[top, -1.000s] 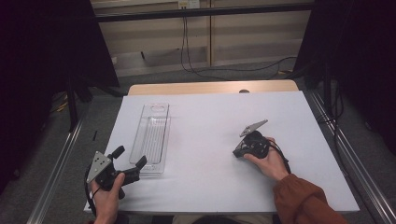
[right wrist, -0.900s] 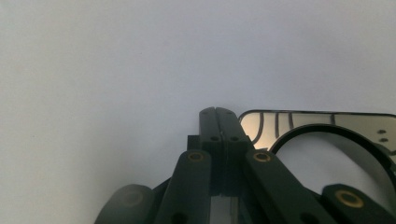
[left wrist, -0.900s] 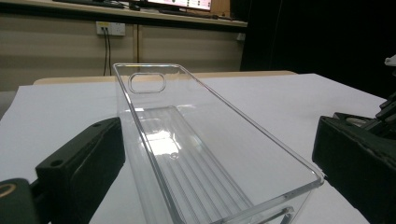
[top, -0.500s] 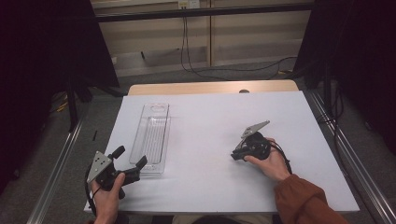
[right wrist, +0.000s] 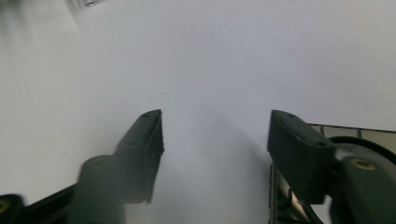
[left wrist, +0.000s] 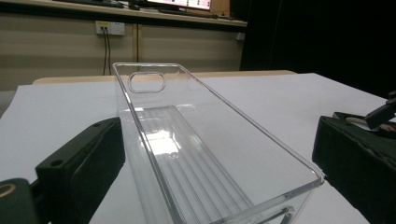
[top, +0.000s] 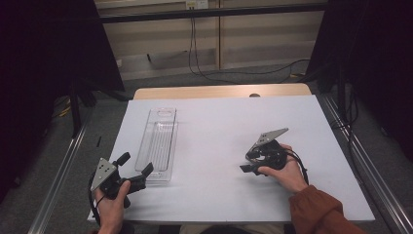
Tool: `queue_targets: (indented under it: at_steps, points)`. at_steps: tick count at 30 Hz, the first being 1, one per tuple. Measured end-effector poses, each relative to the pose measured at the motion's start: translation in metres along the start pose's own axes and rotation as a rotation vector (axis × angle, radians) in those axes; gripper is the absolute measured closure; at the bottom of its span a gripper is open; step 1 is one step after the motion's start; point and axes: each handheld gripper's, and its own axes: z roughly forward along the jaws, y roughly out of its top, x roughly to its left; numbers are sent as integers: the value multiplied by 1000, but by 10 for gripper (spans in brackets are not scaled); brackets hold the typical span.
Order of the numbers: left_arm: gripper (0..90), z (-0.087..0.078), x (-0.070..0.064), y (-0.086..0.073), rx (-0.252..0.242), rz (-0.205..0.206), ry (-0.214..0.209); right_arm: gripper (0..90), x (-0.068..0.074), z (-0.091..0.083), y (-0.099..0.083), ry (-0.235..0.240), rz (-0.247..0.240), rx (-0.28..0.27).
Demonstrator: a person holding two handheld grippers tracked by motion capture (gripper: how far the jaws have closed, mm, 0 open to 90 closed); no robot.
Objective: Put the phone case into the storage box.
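A long clear plastic tray (top: 158,141) lies empty on the white table top (top: 219,122), left of the middle, running front to back. My left gripper (top: 136,164) sits open at the tray's near end, at the front left of the table. In the left gripper view the tray (left wrist: 196,135) stretches away between the two spread jaws of that gripper (left wrist: 217,140). My right gripper (top: 247,162) is held at the right of the table, tilted down at the bare surface. It (right wrist: 217,123) is open with nothing between its jaws, and the tray's corner (right wrist: 88,2) shows far off.
A wooden table edge (top: 219,91) runs along the back of the white top. Metal rails (top: 358,156) flank the table on both sides, and cables (top: 253,73) lie on the floor behind. White surface spreads between the tray and the right gripper.
The right gripper has dipped a little toward the front and tilted further down. The left gripper and the tray have stayed put.
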Motion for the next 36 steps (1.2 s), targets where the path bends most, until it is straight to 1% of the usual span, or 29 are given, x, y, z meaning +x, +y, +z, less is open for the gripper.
queue_targets:
  at_steps: [1, 2, 4, 5, 8, 11, 12, 14, 16, 18, 19, 20, 21, 23, 25, 26, 28, 29, 33, 34, 36]
  points:
    - [27, 0, 0, 0, 0, 0, 0, 287, 1, -1, 0, -4, 1, 2]
    - [27, 0, 0, 0, 0, 1, -1, 236, 2, -3, 0, -7, -1, -8]
    - [27, -1, 0, 0, -1, 0, -1, 167, 2, -5, 0, -2, -3, -21]
    - [27, -1, 0, 0, -2, 0, 0, 126, 2, -6, 0, 6, 8, -25]
    - [26, -1, 0, 0, -1, -2, -1, 79, 1, -9, -1, 6, 9, -32]
    - [26, -1, 1, 0, -1, 2, 1, 39, 1, -14, -2, -1, 29, -49]
    - [26, 0, 1, 0, 0, 2, 0, 27, 0, -16, -3, 9, 24, -54]
    - [26, 0, 1, 0, -2, 0, 2, 29, -2, -20, -4, 10, 30, -65]
    - [27, 0, 1, 0, -3, 0, 2, 31, -3, -24, -6, -7, 46, -77]
    - [27, 0, 1, 0, -3, 1, 0, 27, -5, -28, -8, -13, 56, -89]
    - [26, 0, 1, 0, -3, 0, 0, 28, -6, -30, -8, -28, 70, -89]
    - [26, 0, 1, 1, -4, 1, 0, 33, -7, -32, -9, -47, 72, -90]
    - [27, 0, 1, 1, -4, 0, 0, 35, -7, -34, -10, -55, 71, -88]
    - [27, 0, 1, 0, -4, -3, -2, 31, -8, -38, -12, -56, 75, -89]
    - [26, 0, 1, 0, -3, -1, 1, 31, -8, -42, -15, -69, 76, -91]
    - [26, 0, 1, 1, -3, -2, 2, 32, -10, -44, -16, -63, 73, -96]
    - [26, 0, 1, 1, -4, -1, 1, 49, -11, -47, -19, -73, 68, -87]
    - [26, 0, 0, 1, -4, -1, 1, 52, -11, -48, -20, -81, 74, -84]
    - [27, 0, 0, 0, -4, 1, 1, 40, -13, -53, -26, -100, 76, -79]
    - [27, -1, 1, 0, -2, 3, -1, 38, -14, -54, -27, -102, 83, -77]
    - [27, -1, 1, 0, -5, -1, 0, 39, -15, -55, -30, -108, 88, -64]
